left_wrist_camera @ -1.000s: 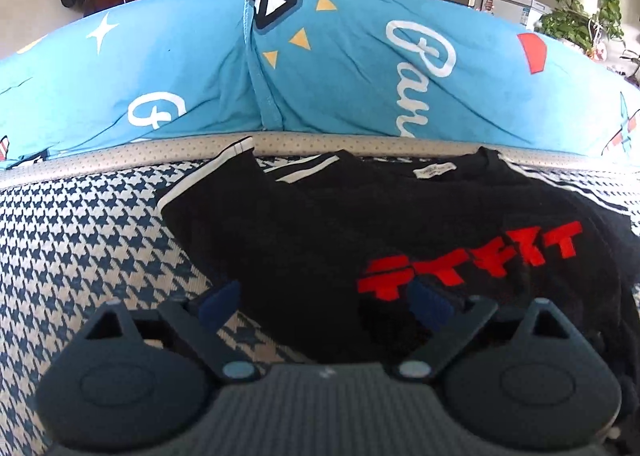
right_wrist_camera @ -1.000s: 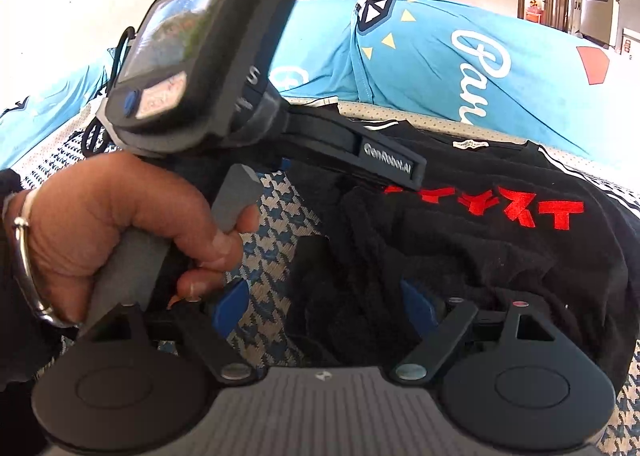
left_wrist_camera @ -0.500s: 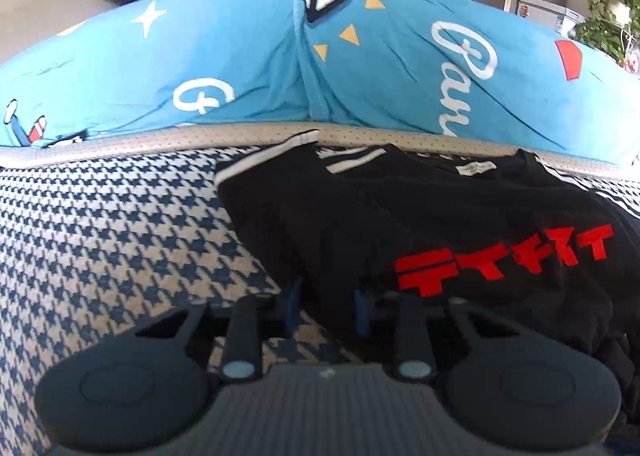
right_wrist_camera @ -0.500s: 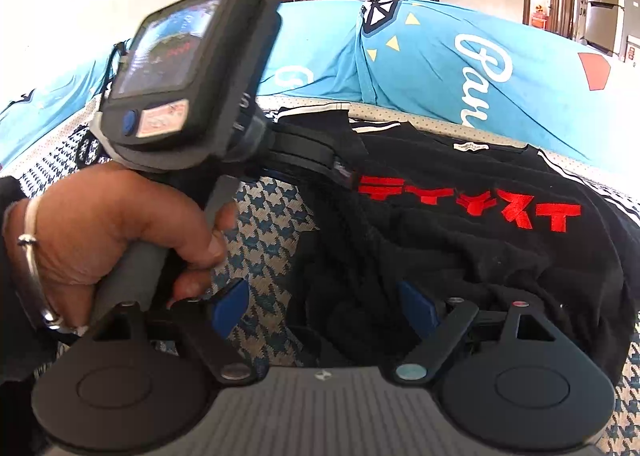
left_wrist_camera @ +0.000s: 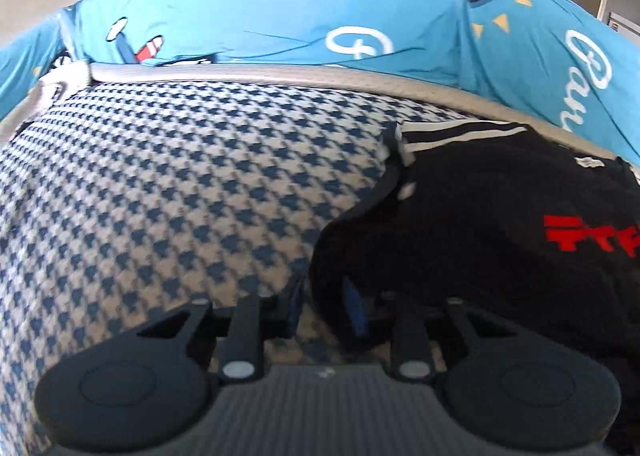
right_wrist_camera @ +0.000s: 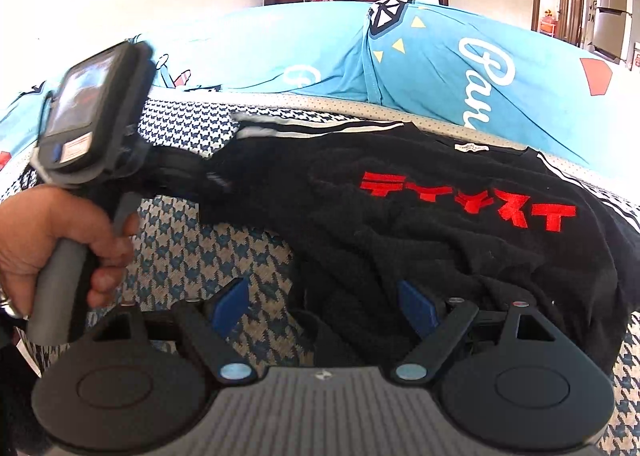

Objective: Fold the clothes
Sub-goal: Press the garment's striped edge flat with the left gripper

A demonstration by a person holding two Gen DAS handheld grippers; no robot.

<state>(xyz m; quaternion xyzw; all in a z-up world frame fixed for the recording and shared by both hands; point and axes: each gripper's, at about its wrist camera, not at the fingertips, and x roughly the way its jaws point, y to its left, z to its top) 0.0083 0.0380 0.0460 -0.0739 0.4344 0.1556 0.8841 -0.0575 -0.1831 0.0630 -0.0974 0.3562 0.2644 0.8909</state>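
Two grippers work one black shirt [right_wrist_camera: 440, 224], which lies rumpled on the checked cushion [left_wrist_camera: 160, 196] at about 3 o'clock in the left view, its collar toward the blue cover [left_wrist_camera: 280, 8]. Left gripper [left_wrist_camera: 322, 306] has its fingers drawn nearly together on the shirt's near-left edge, apparently pinching a fold of cloth so that side can be carried over. Right gripper [right_wrist_camera: 326, 306] stands wide open and empty over the hem, seemingly ready to take the opposite edge.
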